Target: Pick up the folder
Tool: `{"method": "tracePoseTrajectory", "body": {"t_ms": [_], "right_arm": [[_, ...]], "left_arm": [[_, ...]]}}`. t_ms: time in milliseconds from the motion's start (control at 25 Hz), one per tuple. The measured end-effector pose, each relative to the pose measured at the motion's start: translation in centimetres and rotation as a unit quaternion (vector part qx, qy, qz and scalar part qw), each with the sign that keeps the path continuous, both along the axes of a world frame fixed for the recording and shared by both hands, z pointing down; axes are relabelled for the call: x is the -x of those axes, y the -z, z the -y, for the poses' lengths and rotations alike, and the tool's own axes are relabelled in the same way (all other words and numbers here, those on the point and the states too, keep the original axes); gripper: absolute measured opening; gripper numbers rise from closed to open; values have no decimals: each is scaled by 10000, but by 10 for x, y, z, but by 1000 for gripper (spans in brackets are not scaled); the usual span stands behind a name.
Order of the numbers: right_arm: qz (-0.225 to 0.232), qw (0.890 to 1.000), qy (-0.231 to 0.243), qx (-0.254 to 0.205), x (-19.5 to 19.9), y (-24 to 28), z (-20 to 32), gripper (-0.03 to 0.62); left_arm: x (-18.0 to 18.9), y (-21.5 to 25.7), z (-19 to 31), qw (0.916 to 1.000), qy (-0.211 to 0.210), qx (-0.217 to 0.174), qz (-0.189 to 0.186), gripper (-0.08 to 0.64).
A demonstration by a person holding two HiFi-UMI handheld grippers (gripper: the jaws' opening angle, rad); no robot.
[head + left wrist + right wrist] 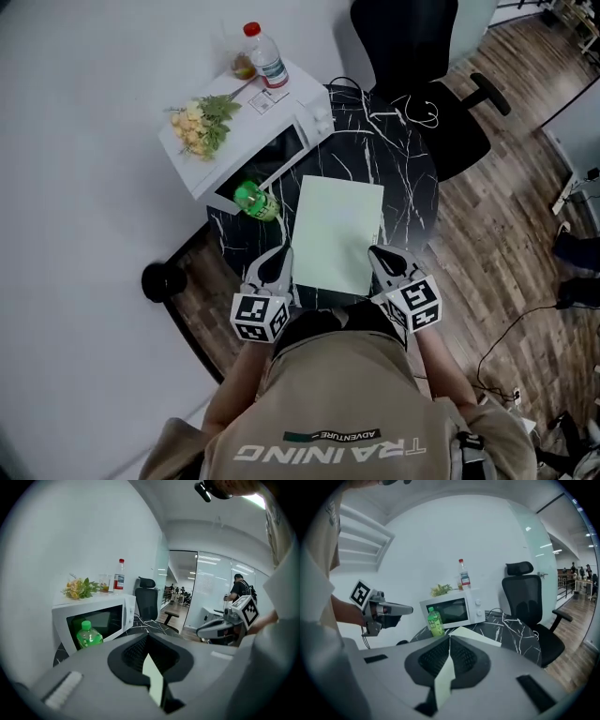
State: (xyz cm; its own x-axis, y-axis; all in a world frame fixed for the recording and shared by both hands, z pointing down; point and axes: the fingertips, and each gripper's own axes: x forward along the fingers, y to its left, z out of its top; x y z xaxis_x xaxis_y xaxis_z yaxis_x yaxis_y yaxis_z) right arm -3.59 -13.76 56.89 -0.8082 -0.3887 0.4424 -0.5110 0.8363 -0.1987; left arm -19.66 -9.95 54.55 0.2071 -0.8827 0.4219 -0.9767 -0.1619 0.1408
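Folder [337,234] clamped at near corners in jaws of left gripper [281,255] and right gripper [382,255] (both angled slightly down).

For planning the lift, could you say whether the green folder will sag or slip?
Probably floppy: the folder looks sheet-thin, so its far end may droop. The left tool and right tool pinch only its near end, so it might slip.

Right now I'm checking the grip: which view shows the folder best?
Head view: the whole green folder shows, left gripper and right gripper shut on its near corners. Each gripper view shows only a sliver between its jaws; the right also its far end.
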Motion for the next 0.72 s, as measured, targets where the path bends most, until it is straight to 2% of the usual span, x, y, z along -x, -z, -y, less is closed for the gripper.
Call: {"method": "tracePoseTrajectory", "body": {"t_ms": [160,240,440,600,720], "right_arm": [[-86,9991,339,221,-9,-22,11,11],[-170,9990,331,239,-13,-27,14,11],[-183,9997,103,131,-17,-17,19,11],[-213,9996,-181,100,-27,-6,15,11],[-201,9979,-454,423,-30,-13,13,11]], "left_arm": [[-4,-15,5,9997,-110,58,200,6],[-9,-21,4,9996,-234,107,130,6],[-7,-23,19,9990,-357,23,-286,6],[-12,-8,28,9976,-598,-292,-197,6],[-8,-4,27,9965,-733,-383,-147,6]]}}
